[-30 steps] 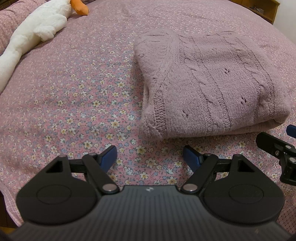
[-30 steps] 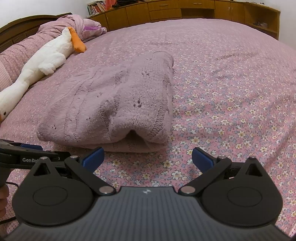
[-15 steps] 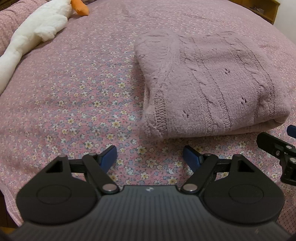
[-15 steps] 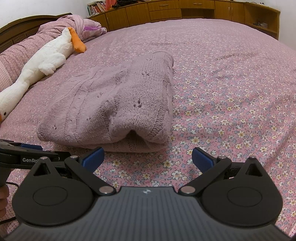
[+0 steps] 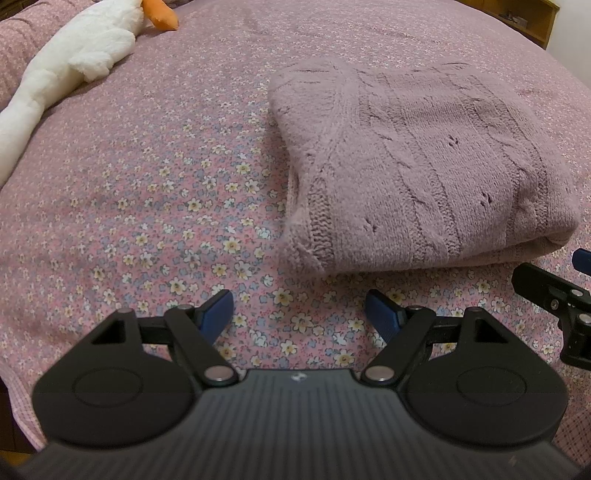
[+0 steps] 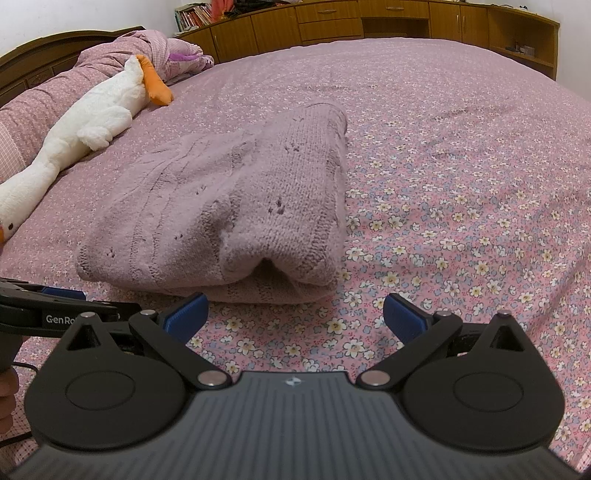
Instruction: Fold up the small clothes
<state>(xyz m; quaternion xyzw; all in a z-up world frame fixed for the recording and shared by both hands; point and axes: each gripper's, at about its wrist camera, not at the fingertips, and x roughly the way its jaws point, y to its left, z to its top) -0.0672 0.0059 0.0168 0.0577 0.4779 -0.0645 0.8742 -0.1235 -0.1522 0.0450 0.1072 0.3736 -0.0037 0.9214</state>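
A mauve cable-knit sweater (image 5: 417,166) lies folded into a thick rectangle on the flowered bedspread (image 5: 155,192). In the right wrist view the same sweater (image 6: 236,206) shows its stacked layers along the near edge. My left gripper (image 5: 299,314) stands open just short of the sweater's near left corner, nothing between its blue pads. My right gripper (image 6: 293,317) is open too, in front of the sweater's near right corner, and holds nothing. Part of the right gripper (image 5: 554,295) shows at the right edge of the left wrist view, and the left gripper (image 6: 55,314) at the left edge of the right wrist view.
A white plush goose (image 6: 88,122) with an orange beak lies along the left side of the bed, beside a bunched pink quilt (image 6: 122,51). Wooden cabinets (image 6: 332,22) line the far wall. The dark headboard (image 6: 44,48) is at far left.
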